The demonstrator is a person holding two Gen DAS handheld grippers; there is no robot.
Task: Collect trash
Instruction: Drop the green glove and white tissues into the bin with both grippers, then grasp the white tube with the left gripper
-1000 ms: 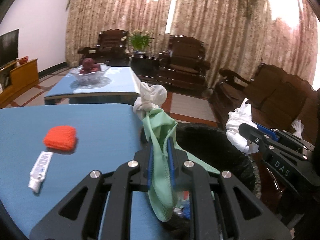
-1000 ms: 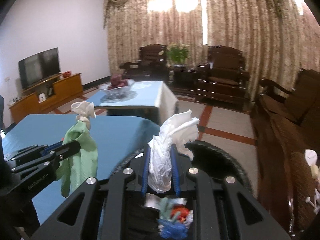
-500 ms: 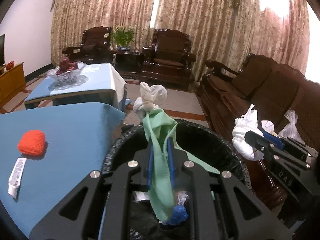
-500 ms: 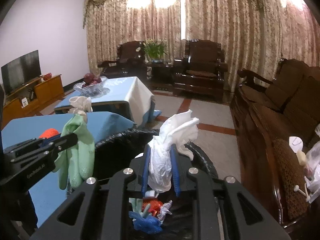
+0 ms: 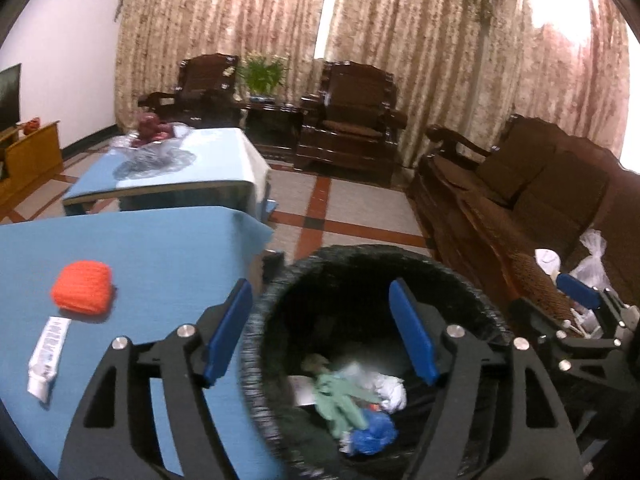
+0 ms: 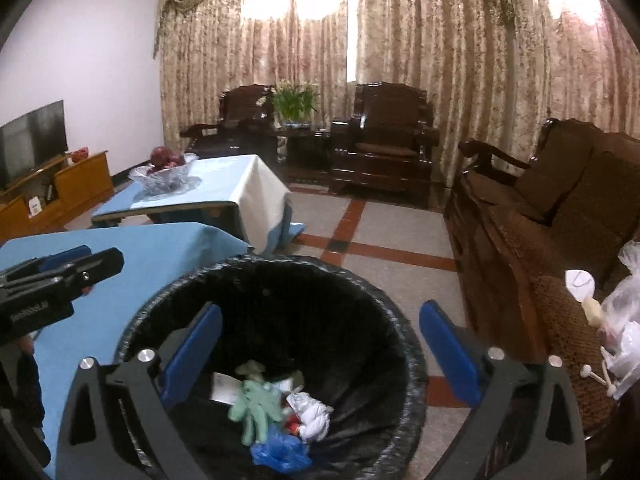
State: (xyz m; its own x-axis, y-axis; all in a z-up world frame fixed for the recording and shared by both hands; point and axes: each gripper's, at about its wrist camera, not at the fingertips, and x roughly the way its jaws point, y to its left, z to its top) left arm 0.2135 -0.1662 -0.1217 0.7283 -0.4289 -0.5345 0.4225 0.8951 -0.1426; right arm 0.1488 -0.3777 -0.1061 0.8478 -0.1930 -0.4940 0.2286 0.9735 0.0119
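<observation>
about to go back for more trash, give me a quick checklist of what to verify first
1. Left tongs empty, opening, nothing between them: ok.
2. Right tongs empty, opening wide: ok.
3. Green glove and white wad lie inside the bin: ok.
4. Nothing hangs over the bin's rim: ok.
5. Table cleared: not ok, the orange pad and the tube lie there.
6. Whether those two count as trash: cannot tell.

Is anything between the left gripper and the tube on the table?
Nothing visible. The tube lies flat on the blue table, left of the opening left gripper, which is empty over the bin. The orange pad lies just beyond the tube, not in between.
</observation>
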